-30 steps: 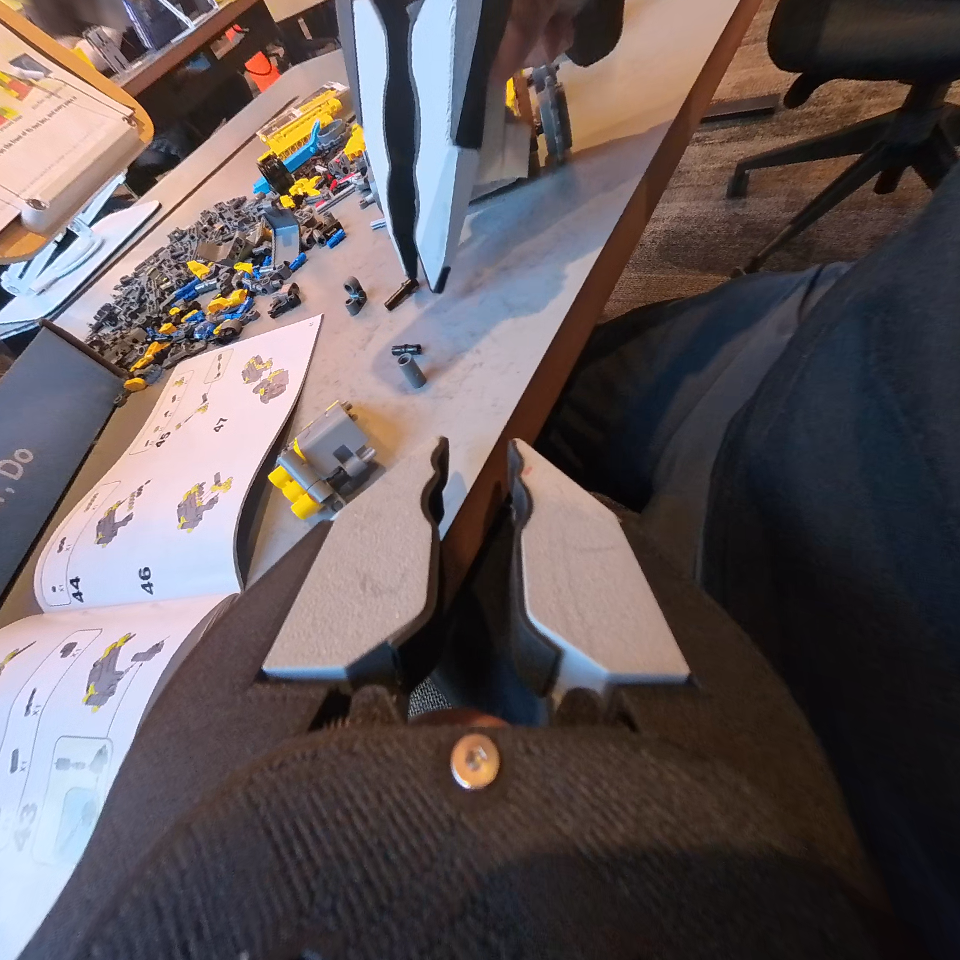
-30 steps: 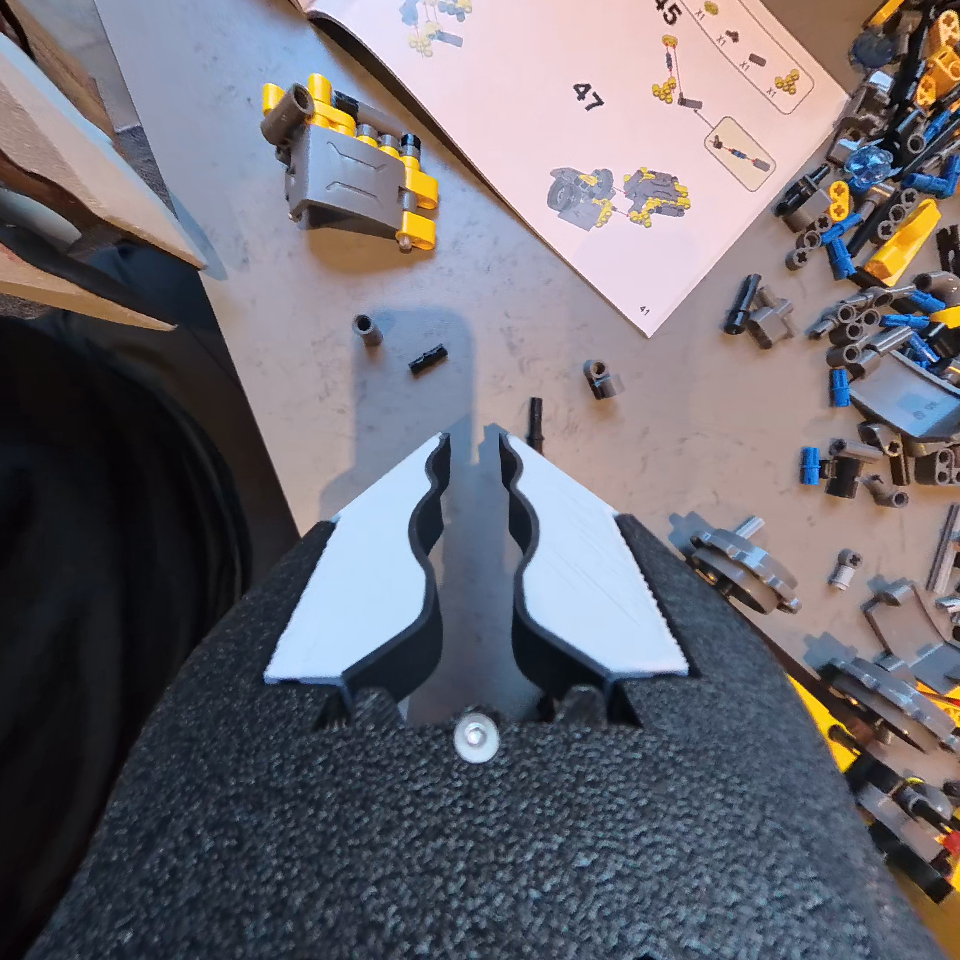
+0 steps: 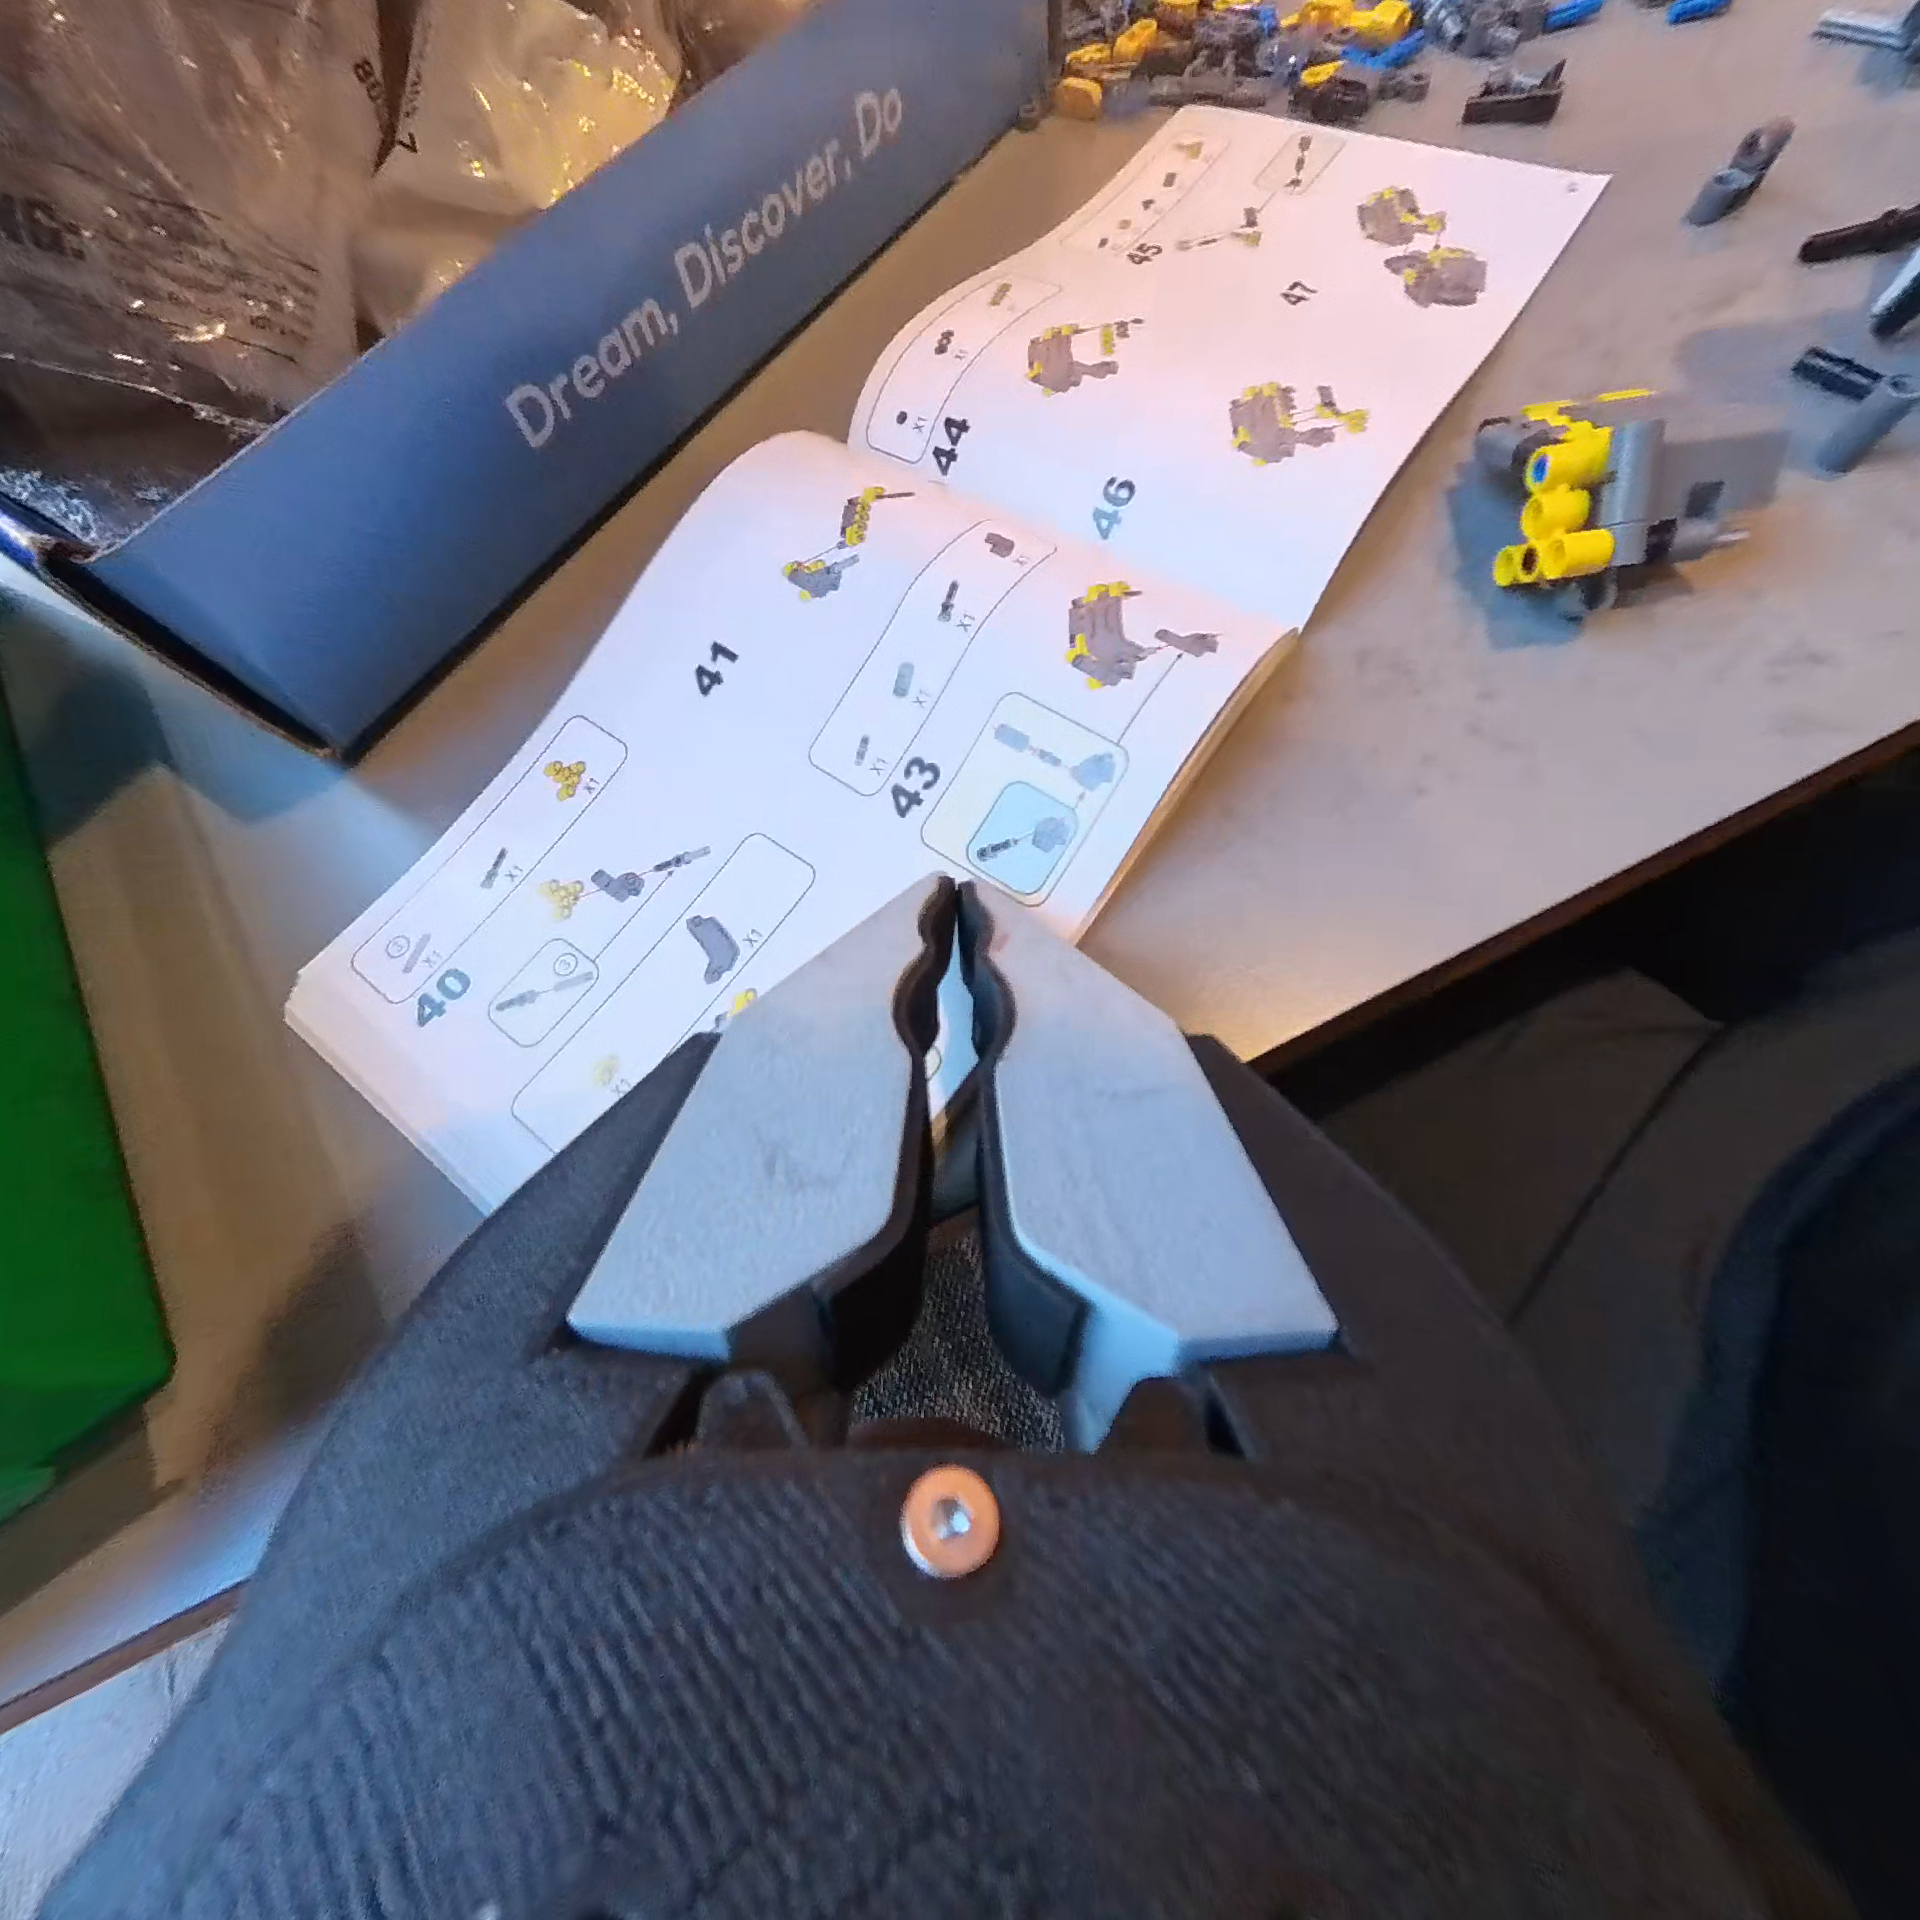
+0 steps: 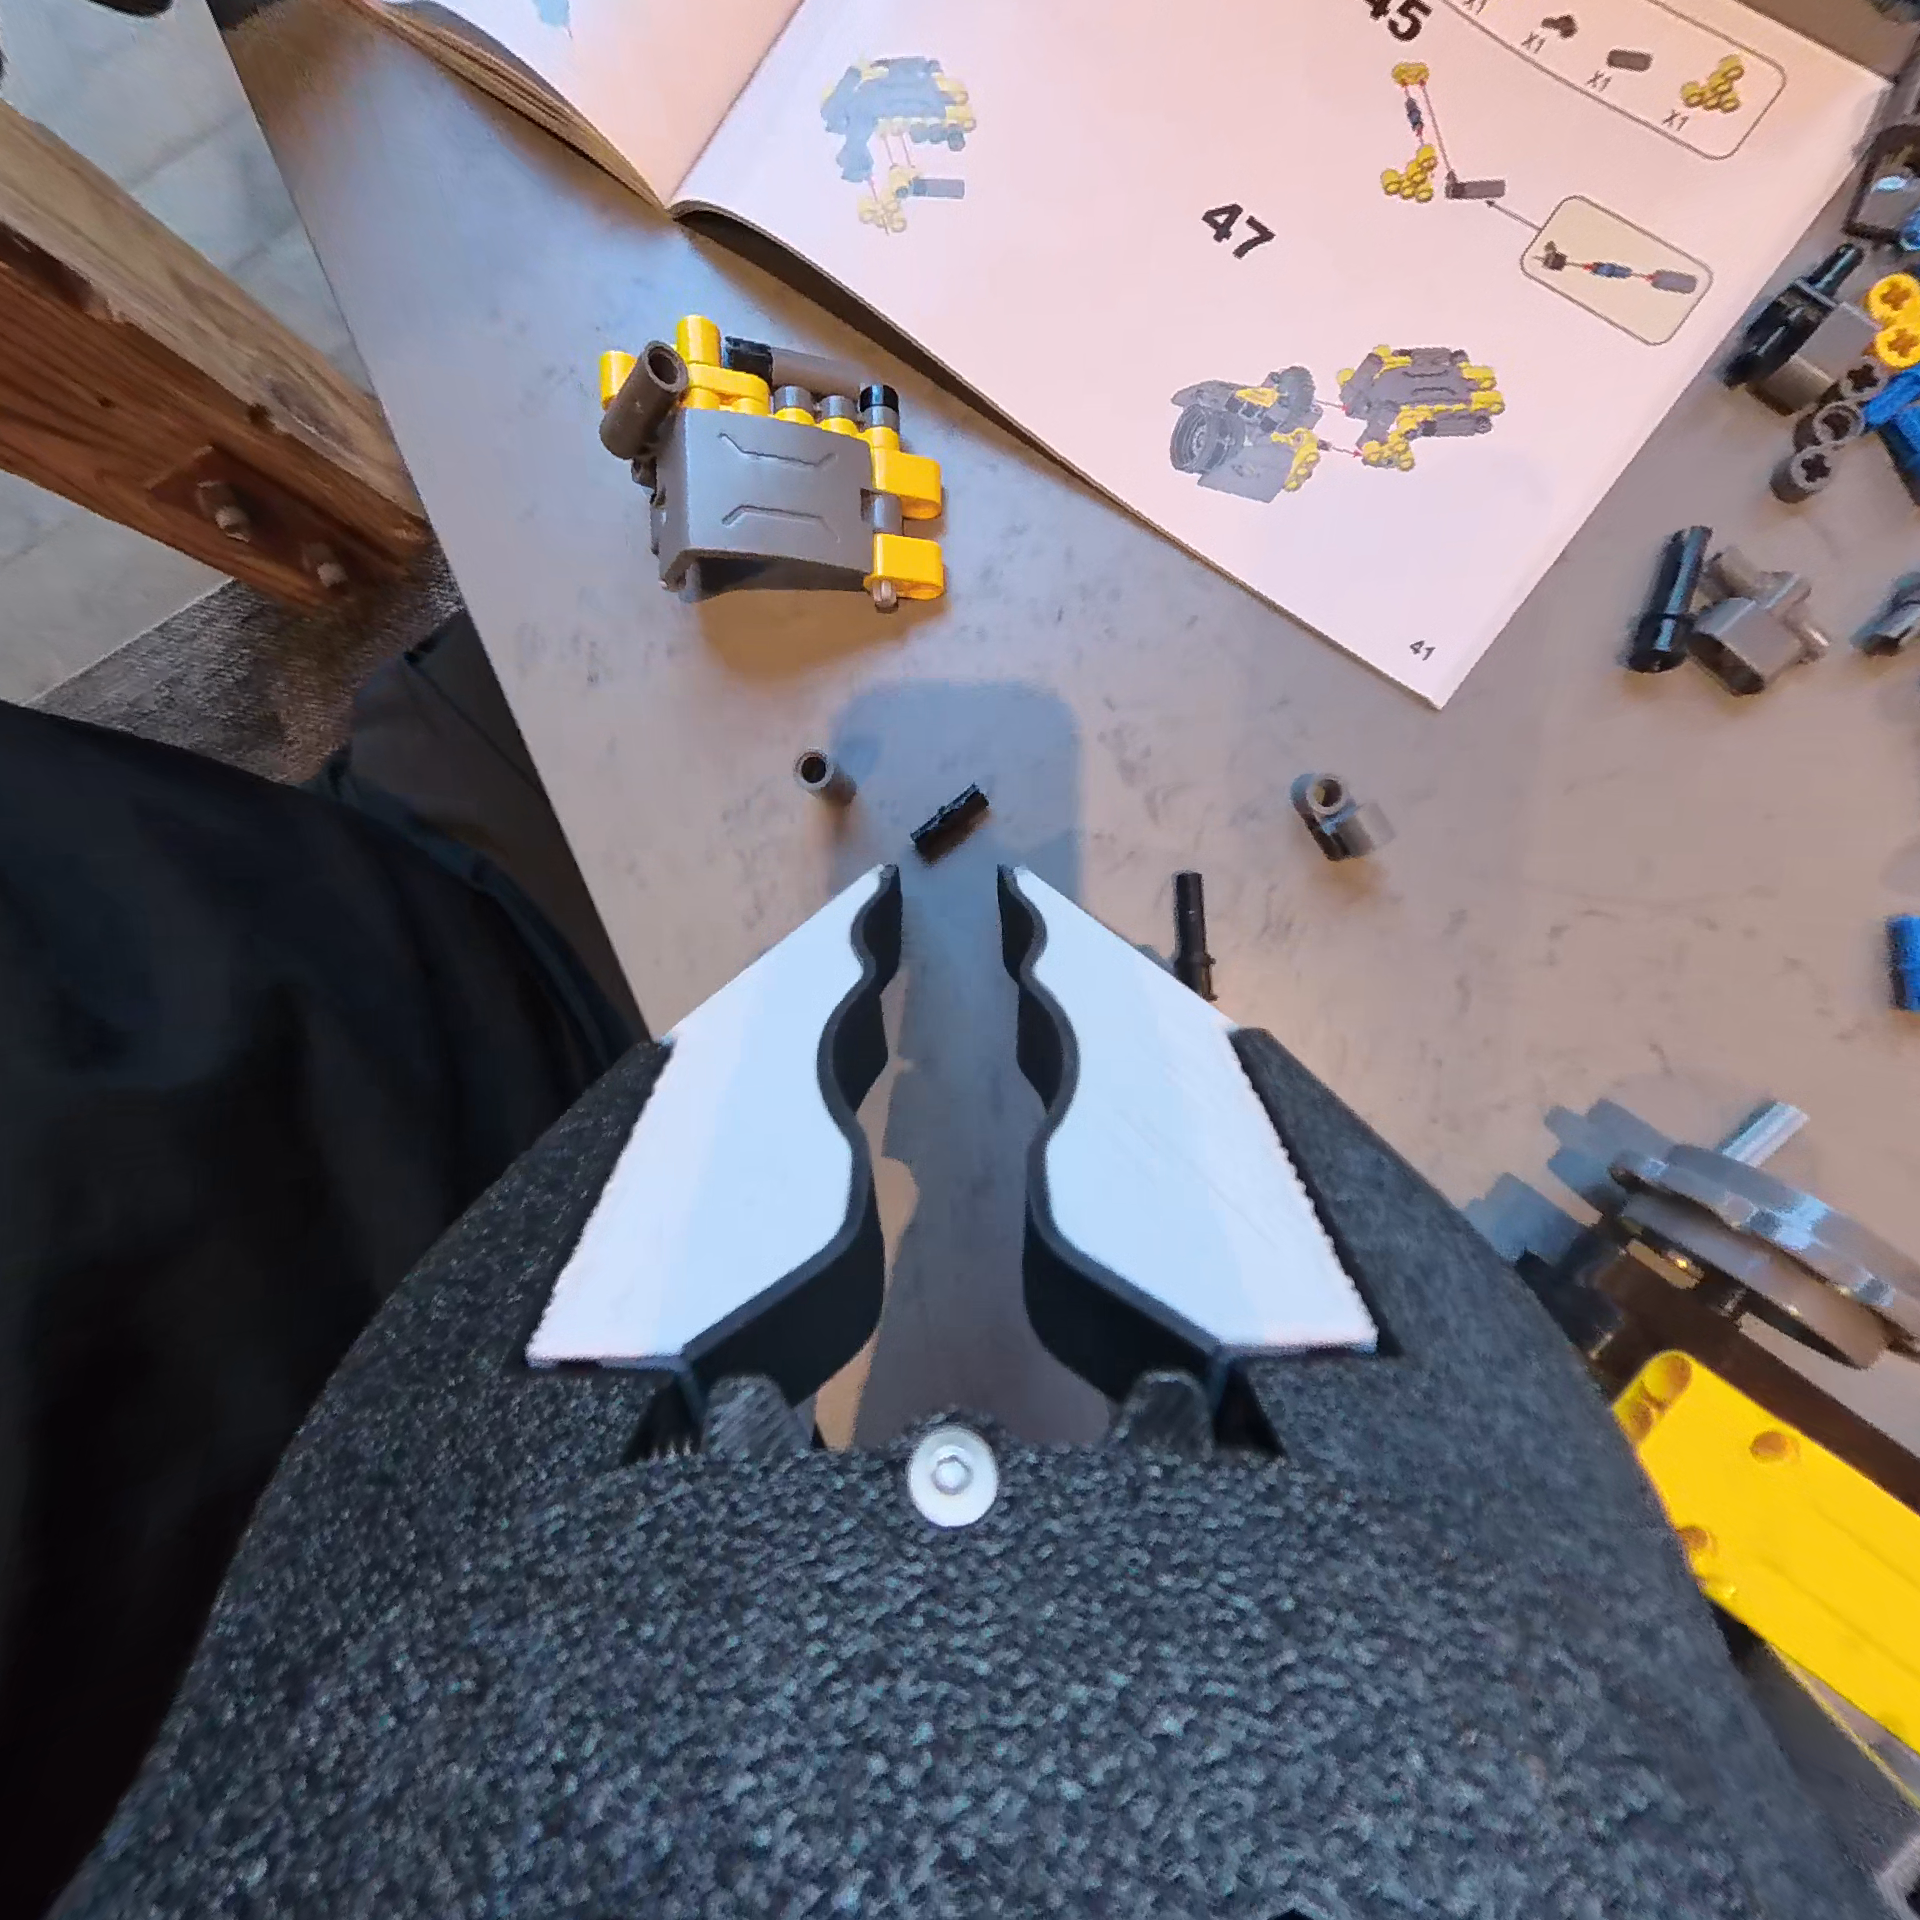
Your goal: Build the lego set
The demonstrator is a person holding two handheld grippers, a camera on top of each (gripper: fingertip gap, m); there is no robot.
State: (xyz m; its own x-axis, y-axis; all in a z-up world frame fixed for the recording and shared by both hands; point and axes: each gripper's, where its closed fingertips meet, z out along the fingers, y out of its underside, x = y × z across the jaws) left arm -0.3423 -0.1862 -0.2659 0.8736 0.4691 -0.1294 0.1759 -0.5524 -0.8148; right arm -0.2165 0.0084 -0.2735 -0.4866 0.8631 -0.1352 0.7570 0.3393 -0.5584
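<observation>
Black pin (image 4: 949,822): lies on the grey table (image 4: 1455,935) just ahead of the right gripper (image 4: 948,883), long axis slanting across the gap between its tips.
Right gripper: fingers parted, holding nothing; nearer the pin than the left.
Neighbours: grey sleeve (image 4: 824,775) to the pin's left, black axle (image 4: 1192,928) beside the right finger, grey-and-yellow assembly (image 4: 774,473) farther on.
Left gripper (image 3: 954,891): tips meeting, nothing between them, over the open instruction booklet (image 3: 935,644).
Surroundings: dark blue box (image 3: 468,416), loose parts pile (image 3: 1299,47).

Black pin (image 4: 949,822) before right claw (image 4: 948,881).
</observation>
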